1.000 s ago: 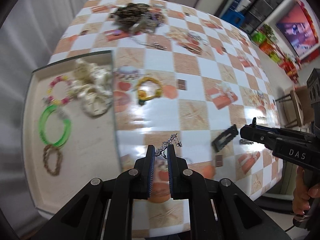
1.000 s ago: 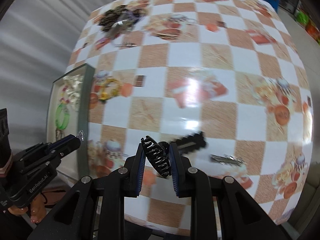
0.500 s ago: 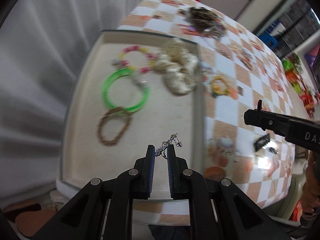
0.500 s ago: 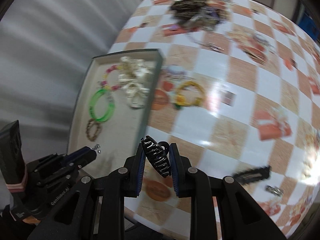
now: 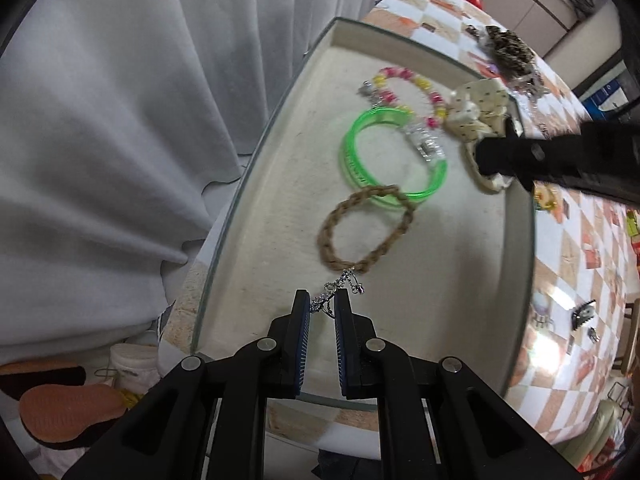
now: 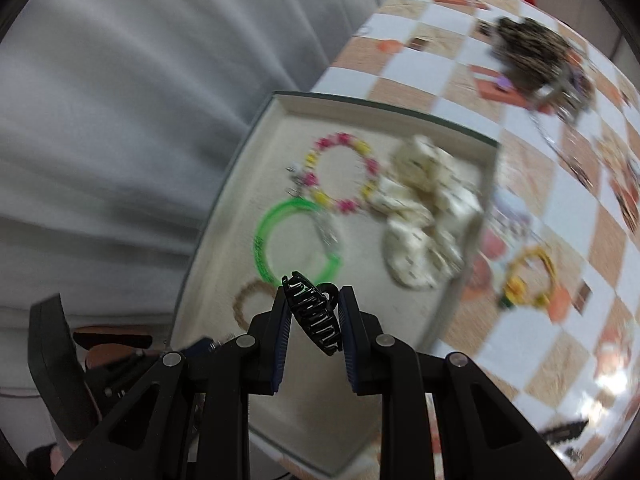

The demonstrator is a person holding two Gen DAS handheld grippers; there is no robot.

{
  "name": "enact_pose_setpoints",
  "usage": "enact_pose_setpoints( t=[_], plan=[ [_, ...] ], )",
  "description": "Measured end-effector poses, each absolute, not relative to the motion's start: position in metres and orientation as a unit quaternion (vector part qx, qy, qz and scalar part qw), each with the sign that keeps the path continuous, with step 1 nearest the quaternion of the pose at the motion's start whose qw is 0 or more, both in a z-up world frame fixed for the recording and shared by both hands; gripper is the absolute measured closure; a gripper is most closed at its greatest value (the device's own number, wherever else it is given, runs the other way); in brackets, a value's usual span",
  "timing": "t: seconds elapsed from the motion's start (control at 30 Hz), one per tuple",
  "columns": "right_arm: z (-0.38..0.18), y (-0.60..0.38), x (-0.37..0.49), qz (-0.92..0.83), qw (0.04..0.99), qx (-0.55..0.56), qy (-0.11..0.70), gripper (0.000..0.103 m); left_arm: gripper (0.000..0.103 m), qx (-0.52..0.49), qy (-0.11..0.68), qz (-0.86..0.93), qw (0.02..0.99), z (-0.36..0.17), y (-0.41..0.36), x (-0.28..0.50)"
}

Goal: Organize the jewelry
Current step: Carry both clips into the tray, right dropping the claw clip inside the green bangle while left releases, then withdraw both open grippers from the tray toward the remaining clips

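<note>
My left gripper [image 5: 322,307] is shut on a small silver chain piece [image 5: 340,286] and holds it above the near end of the beige tray [image 5: 280,184]. My right gripper [image 6: 314,312] is shut on a black claw hair clip [image 6: 314,318], above the same tray [image 6: 208,240]. In the tray lie a green bangle [image 5: 352,152], a braided brown bracelet [image 5: 332,224], a pink and yellow bead bracelet [image 5: 400,80] and a cream scrunchie [image 5: 476,108]. The right gripper's body crosses the left wrist view at the right.
The checkered table [image 6: 560,300] holds a yellow bracelet [image 6: 532,276], a dark pile of jewelry [image 6: 532,56] at the far end, and black clips [image 5: 584,312] near its front. A grey curtain [image 5: 120,120] hangs left of the tray.
Both grippers have swung left from over the table to over the tray, each still holding its item. The tray now fills the middle of both views.
</note>
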State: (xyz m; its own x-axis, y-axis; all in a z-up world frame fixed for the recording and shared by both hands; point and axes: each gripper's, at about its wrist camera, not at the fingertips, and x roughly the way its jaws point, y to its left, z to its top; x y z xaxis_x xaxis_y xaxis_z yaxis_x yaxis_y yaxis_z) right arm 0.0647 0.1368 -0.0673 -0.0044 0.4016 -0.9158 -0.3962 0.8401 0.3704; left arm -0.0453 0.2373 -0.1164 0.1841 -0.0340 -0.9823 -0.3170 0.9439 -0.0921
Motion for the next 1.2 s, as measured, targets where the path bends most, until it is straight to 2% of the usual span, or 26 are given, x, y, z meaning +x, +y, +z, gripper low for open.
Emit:
enact_pose_setpoints(
  t=[0.63, 0.67, 0.73, 0.9, 0.93, 0.97, 1.0, 1.03, 1.2],
  plan=[
    [-0.119, 0.195, 0.079, 0.279, 0.686, -0.041, 0.671, 0.075, 0.086, -0.094, 0.632, 0.110, 0.762, -0.137, 0.230, -0.040],
    [-0.119, 0.195, 0.080, 0.281, 0.684, -0.039, 0.672, 0.074, 0.086, -0.092, 0.632, 0.110, 0.761, -0.136, 0.230, -0.041],
    [-0.119, 0.197, 0.081, 0.283, 0.681, -0.034, 0.674, 0.062, 0.086, -0.091, 0.634, 0.113, 0.759, -0.136, 0.230, -0.040],
    [-0.108, 0.191, 0.086, 0.295, 0.681, -0.002, 0.671, 0.045, 0.085, -0.088, 0.636, 0.120, 0.757, -0.134, 0.228, -0.039],
    [-0.105, 0.189, 0.086, 0.296, 0.682, 0.002, 0.669, 0.042, 0.081, -0.086, 0.636, 0.120, 0.757, -0.132, 0.227, -0.039],
    [-0.101, 0.188, 0.087, 0.298, 0.684, 0.007, 0.666, 0.042, 0.049, -0.083, 0.637, 0.122, 0.757, -0.132, 0.228, -0.038],
    [-0.096, 0.182, 0.086, 0.298, 0.686, 0.012, 0.664, 0.040, 0.013, -0.081, 0.634, 0.127, 0.759, -0.129, 0.227, -0.038],
    [-0.091, 0.178, 0.086, 0.297, 0.688, 0.020, 0.661, 0.038, 0.009, -0.086, 0.627, 0.124, 0.764, -0.126, 0.227, -0.040],
    [-0.070, 0.151, 0.085, 0.286, 0.701, 0.050, 0.652, 0.035, 0.009, -0.071, 0.623, 0.124, 0.769, -0.114, 0.219, -0.037]
  ],
)
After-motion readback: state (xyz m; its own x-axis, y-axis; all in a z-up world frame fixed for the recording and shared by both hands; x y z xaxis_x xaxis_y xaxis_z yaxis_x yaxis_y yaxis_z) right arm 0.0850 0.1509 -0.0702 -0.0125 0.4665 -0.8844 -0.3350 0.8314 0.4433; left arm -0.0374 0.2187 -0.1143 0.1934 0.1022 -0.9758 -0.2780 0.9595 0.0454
